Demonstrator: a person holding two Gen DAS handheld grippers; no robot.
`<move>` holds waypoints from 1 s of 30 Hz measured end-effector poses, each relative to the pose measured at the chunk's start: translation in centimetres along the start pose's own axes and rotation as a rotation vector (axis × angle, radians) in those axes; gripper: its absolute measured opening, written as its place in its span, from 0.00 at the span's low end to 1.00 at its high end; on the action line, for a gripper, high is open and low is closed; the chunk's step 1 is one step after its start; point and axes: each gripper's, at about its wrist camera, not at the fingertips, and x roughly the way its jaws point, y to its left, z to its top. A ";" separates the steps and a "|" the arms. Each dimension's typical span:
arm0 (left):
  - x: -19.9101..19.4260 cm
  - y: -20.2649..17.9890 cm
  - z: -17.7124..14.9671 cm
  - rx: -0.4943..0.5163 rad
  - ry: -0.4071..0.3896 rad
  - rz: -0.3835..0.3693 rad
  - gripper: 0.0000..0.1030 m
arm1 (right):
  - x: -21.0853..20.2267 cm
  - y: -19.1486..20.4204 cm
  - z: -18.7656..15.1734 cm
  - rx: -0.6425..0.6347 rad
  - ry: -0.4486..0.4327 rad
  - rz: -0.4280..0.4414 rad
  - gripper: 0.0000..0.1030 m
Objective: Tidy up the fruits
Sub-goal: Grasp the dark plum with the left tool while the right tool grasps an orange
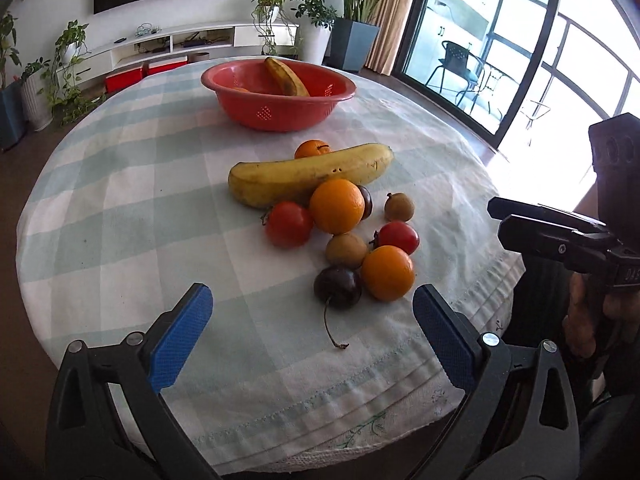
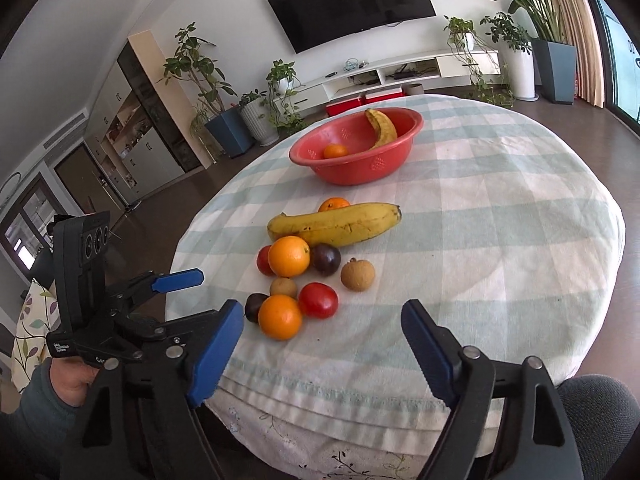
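A red bowl (image 1: 280, 110) (image 2: 352, 164) stands at the far side of the table and holds a banana (image 1: 286, 78) (image 2: 384, 128) and an orange (image 2: 335, 151). In front of it lies a pile of loose fruit: a large banana (image 1: 304, 176) (image 2: 340, 224), oranges (image 1: 336, 205) (image 2: 280, 317), red tomatoes (image 1: 288, 224) (image 2: 318, 300), brown longans (image 1: 399, 207) (image 2: 357, 275) and dark plums (image 1: 338, 287) (image 2: 325, 259). My left gripper (image 1: 312, 312) is open and empty, just short of the pile. My right gripper (image 2: 322, 328) is open and empty, near the front edge.
The round table has a checked cloth (image 1: 132, 200) (image 2: 500, 240). The right gripper shows at the right edge of the left wrist view (image 1: 560, 236); the left one shows at the left in the right wrist view (image 2: 176, 280). Plants, a TV unit and windows stand behind.
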 end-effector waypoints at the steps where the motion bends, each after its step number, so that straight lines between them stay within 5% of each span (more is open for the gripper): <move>1: 0.1 -0.2 0.1 0.021 0.002 -0.007 0.92 | 0.0 0.1 -0.1 0.000 0.002 -0.008 0.78; 7: 1.2 -0.6 1.6 0.173 0.064 -0.043 0.67 | 0.4 1.0 -0.8 -0.042 0.025 -0.008 0.71; 16: 4.0 -1.9 2.2 0.427 0.210 -0.114 0.48 | 1.7 2.2 -1.8 -0.089 0.079 0.005 0.60; 30: 5.8 -1.8 2.7 0.465 0.258 -0.167 0.34 | 2.3 2.1 -2.2 -0.086 0.111 0.014 0.59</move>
